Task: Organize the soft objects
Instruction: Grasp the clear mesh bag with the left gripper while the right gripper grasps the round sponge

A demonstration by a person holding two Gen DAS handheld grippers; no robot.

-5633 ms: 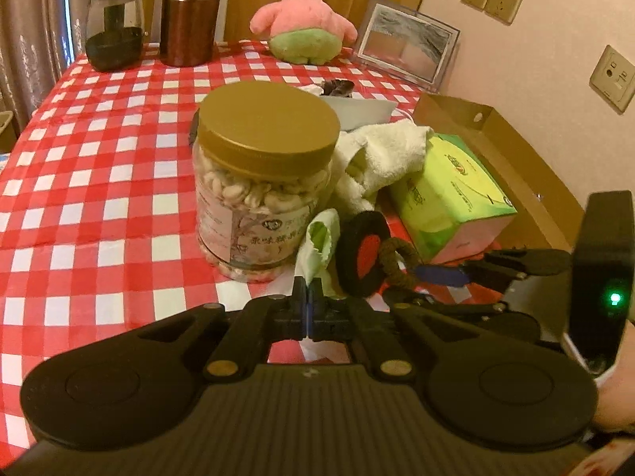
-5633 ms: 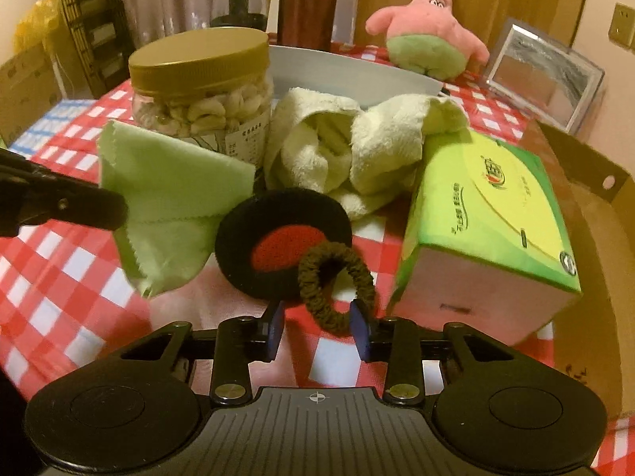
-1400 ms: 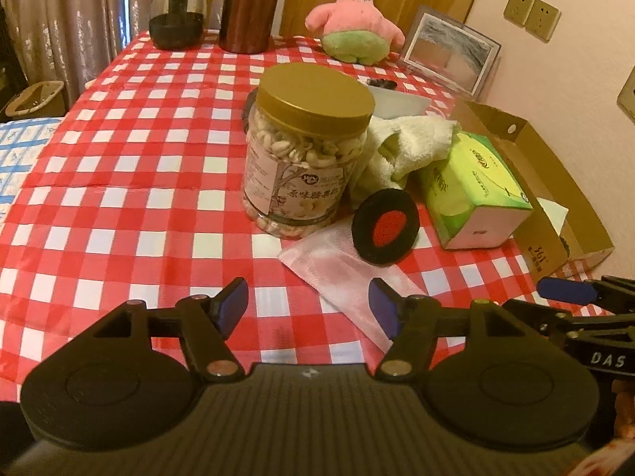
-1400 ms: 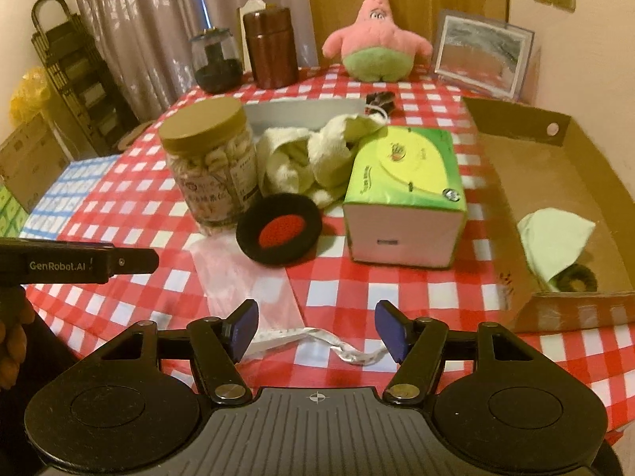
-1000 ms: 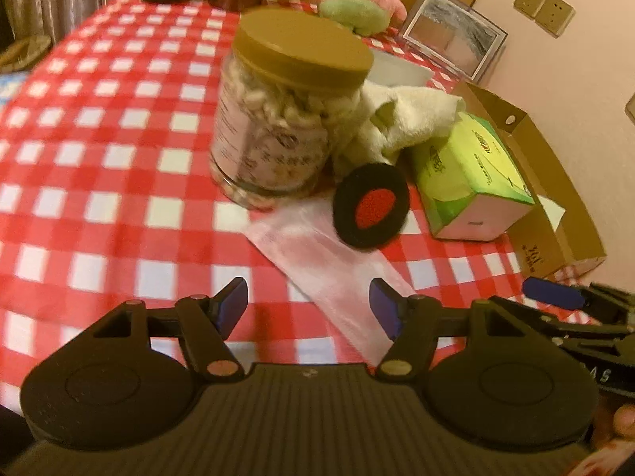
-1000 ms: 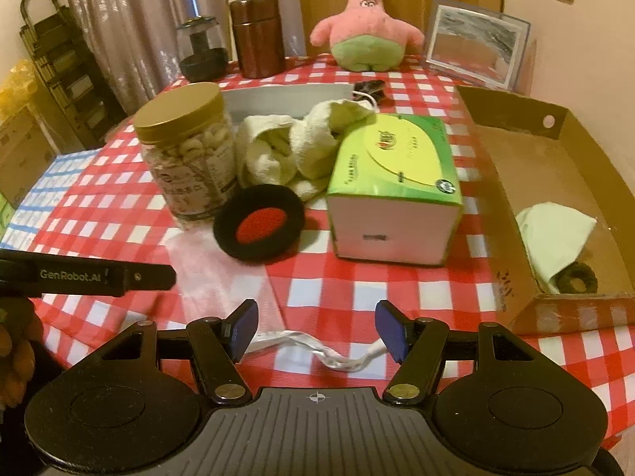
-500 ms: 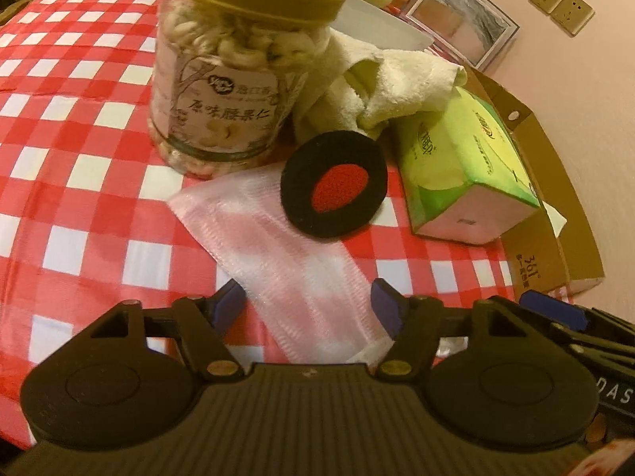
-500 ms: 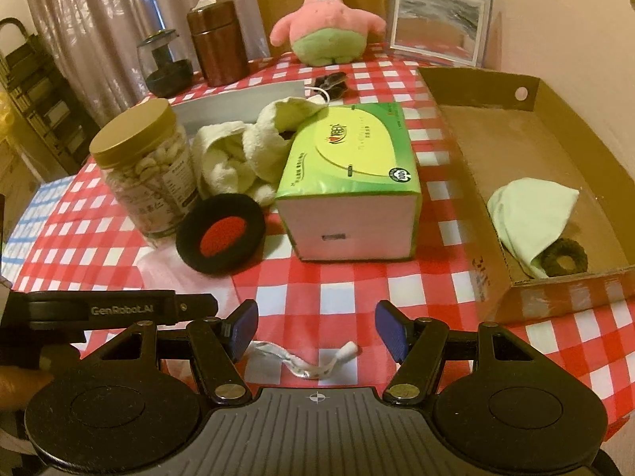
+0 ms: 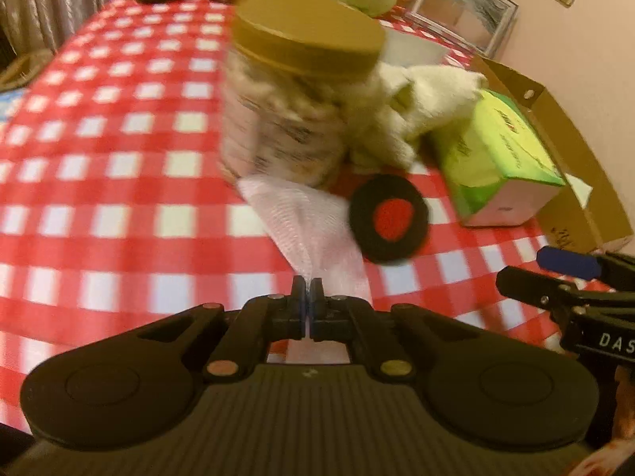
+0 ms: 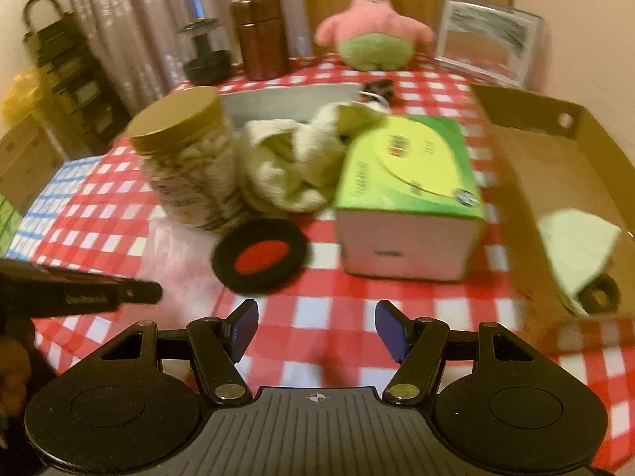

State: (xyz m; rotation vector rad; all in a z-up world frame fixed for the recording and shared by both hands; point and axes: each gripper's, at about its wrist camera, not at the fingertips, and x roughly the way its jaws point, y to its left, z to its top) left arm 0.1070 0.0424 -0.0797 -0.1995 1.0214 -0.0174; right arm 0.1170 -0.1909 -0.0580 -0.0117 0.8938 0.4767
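The left tongs (image 9: pixel 306 291) have just been closing and now pinch the near edge of the thin pink mask (image 9: pixel 305 218), which trails away from their tips toward the foot of the nut jar (image 9: pixel 293 91) ahead. The right tongs (image 10: pixel 316 331) stand well open and hold nothing, over bare checked cloth of the table (image 10: pixel 317 309), with the black-and-red pad (image 10: pixel 260 260) just ahead of them.

The grip looks like a bite on only a little fabric, so the mask could slip free on lifting. Its far end lies at the jar's base and may be caught beneath it; a pull could then drag or tip the jar. The pad touches the mask's right edge and might be dragged along.

Both views are smeared. Whether the jar actually sits on the mask cannot be told, and its ear loops are out of sight. The cardboard box (image 10: pixel 528 158), off to the right tongs' right, already holds a pale cloth (image 10: pixel 575 246) and a dark ring (image 10: pixel 599 295), partly hidden by its wall.
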